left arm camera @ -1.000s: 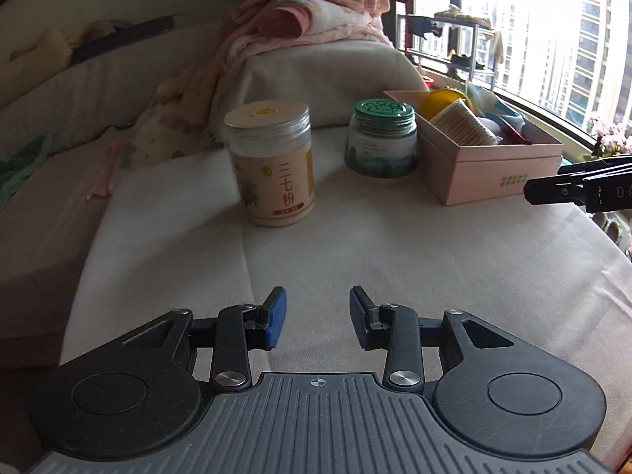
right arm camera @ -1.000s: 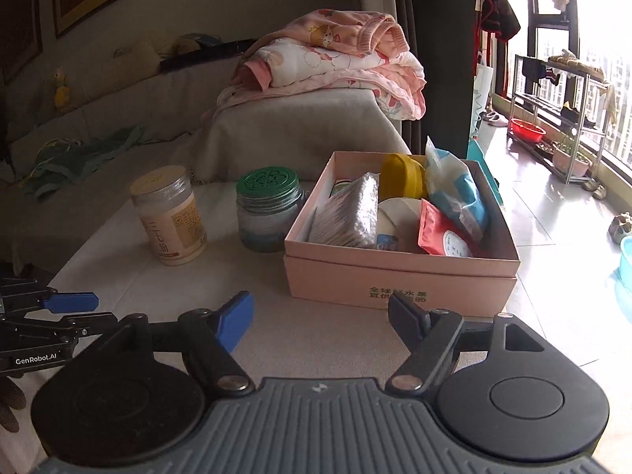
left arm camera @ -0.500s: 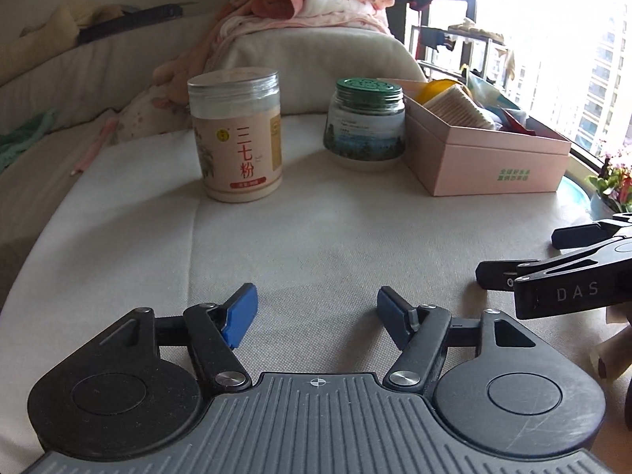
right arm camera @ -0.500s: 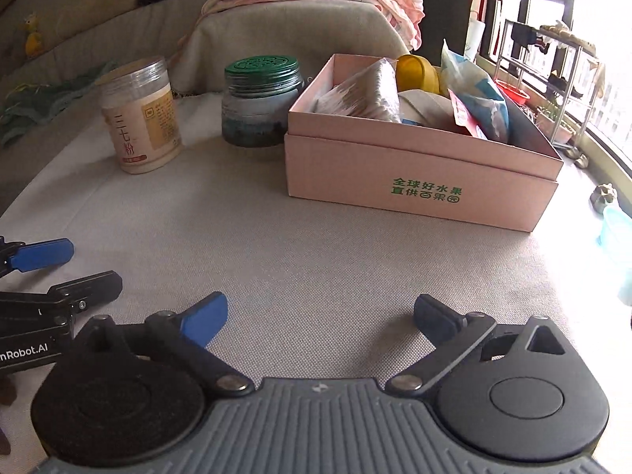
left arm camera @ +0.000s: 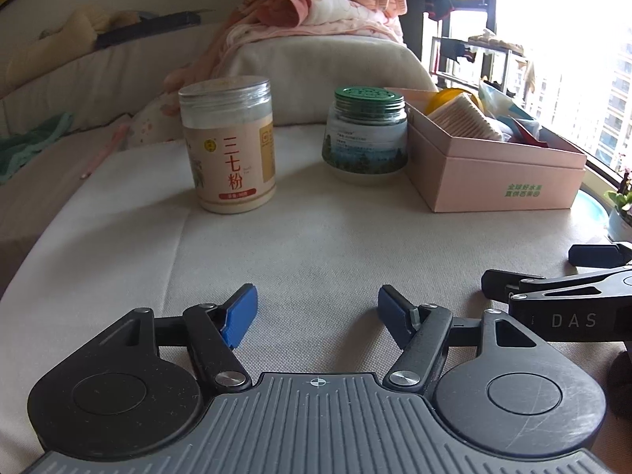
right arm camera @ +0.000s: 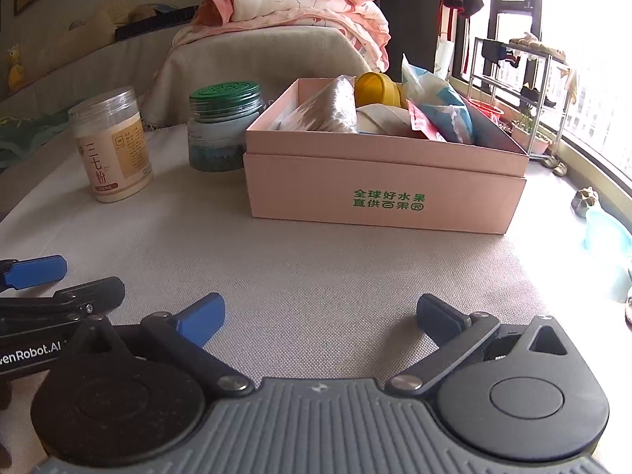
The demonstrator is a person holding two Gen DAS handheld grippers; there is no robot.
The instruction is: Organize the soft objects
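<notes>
The soft stuff sits packed in the pink box [right arm camera: 379, 193], green print on its front wall. Inside: a clear-wrapped pack of cotton swabs [right arm camera: 335, 108] at the box's left end, a yellow round thing [right arm camera: 375, 87] behind it, a blue & white soft pack [right arm camera: 438, 106] standing up at the right w/ a red pouch [right arm camera: 424, 124] leaning in front of it, plus a pale roll [right arm camera: 381, 116] in the middle.

Box is on a table w/ an off-white woven cloth [left arm camera: 316, 245]. Just left of the box, nearly touching, a green-lid jar [left arm camera: 365, 134]; further left, apart, a taller clear-lid jar [left arm camera: 229, 146] w/ red characters. Behind the box a cushion w/ a pile of pink clothes [right arm camera: 300, 0] on top. Right of the box, bright window & a metal rack [right arm camera: 525, 91].

Left gripper [left arm camera: 316, 310] fingers spread wide, nothing between em, low over bare cloth in front of the box. Right gripper [right arm camera: 320, 316] even wider, empty too.

The right view looks down into the box & shows a blue tub [right arm camera: 608, 245] on the floor; the left view only catches the box's corner but shows the tall jar's label head-on. Each view catches the other gripper at its edge.
</notes>
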